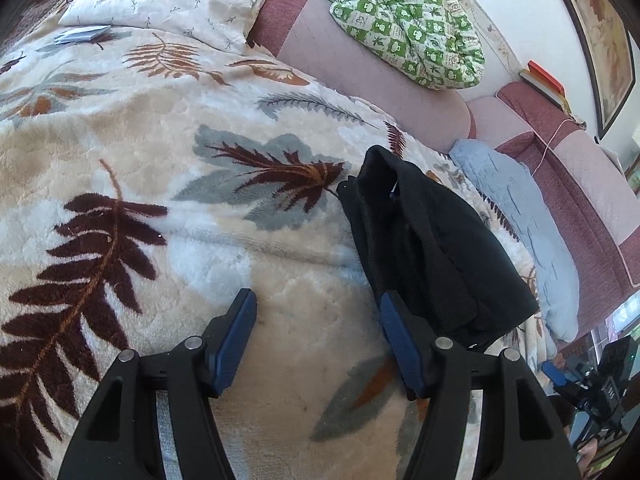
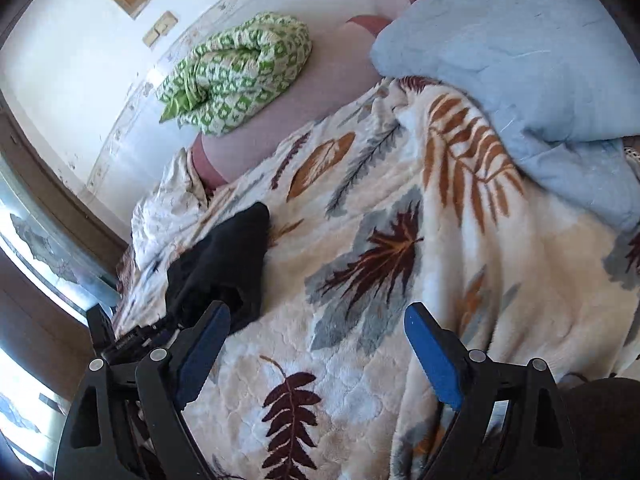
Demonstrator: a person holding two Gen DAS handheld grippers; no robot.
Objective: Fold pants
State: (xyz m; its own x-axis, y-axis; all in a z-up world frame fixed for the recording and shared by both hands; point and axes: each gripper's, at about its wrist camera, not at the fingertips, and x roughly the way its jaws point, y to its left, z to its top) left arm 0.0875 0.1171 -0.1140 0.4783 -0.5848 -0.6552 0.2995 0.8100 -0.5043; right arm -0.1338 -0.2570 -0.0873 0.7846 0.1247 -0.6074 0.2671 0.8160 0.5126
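Black pants point(image 1: 432, 248) lie in a compact folded bundle on the leaf-print blanket point(image 1: 120, 152), seemingly finished, with left gripper point(image 1: 316, 312) and right gripper point(image 2: 316, 328) jaws spread, holding nothing.

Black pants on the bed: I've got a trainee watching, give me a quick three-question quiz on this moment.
1. True or false: the left gripper is shut on the pants.
2. What do the pants lie on?
A. the blue quilt
B. the leaf blanket
C. the green cloth
3. In the right wrist view, on which side of the right gripper do the pants lie?

Key: 1. False: both grippers are open and empty. 2. B. 3. Left, by its left finger.
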